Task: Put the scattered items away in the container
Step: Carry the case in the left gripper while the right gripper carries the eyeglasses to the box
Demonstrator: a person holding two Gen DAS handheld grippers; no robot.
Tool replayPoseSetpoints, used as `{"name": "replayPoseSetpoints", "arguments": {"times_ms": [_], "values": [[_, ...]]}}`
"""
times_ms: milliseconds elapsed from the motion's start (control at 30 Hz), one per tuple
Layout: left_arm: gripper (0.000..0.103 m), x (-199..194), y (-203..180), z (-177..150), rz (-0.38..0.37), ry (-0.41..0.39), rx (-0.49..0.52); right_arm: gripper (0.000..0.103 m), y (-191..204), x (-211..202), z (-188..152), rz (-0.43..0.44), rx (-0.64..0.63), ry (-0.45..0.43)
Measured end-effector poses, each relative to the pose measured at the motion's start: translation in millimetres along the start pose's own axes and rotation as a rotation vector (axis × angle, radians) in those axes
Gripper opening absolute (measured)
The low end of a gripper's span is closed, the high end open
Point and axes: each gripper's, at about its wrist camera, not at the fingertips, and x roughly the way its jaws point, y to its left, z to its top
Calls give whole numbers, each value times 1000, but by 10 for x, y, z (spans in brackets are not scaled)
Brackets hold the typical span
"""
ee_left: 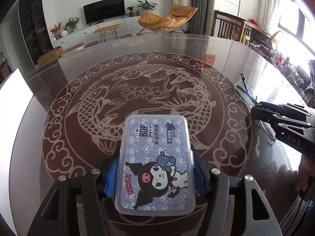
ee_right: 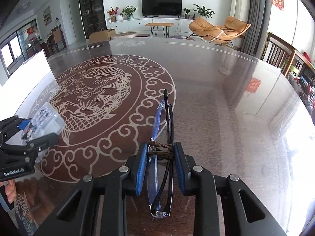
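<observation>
Dark glossy table (ee_right: 226, 102) with carp medallion; beyond, television (ee_right: 161, 5), orange lounge chair (ee_right: 218, 30), cardboard box (ee_right: 102, 35).

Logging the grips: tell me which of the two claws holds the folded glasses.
The right claw: its blue pads clamp the folded glasses at the cord-wrapped part. The left claw grips the cartoon-printed plastic box instead.

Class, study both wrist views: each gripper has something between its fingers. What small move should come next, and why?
Probably lift both straight up. The left gripper is clamped on the plastic floss box, the right gripper on the folded glasses, and both items still appear low over the glass table. No container shows here.
</observation>
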Motion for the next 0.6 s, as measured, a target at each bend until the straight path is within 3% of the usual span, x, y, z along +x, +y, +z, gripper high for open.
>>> {"name": "replayPoseSetpoints", "arguments": {"times_ms": [300, 467, 600], "values": [[61, -389, -51, -160, -45, -40, -115, 28, -203, -395, -50, 190, 122, -40], [61, -642, 36, -312, -42, -48, -125, 28, 55, -454, -261, 231, 139, -4], [61, -1000, 345, -427, -40, -76, -182, 28, 452, -588, -391, 265, 88, 11]]}}
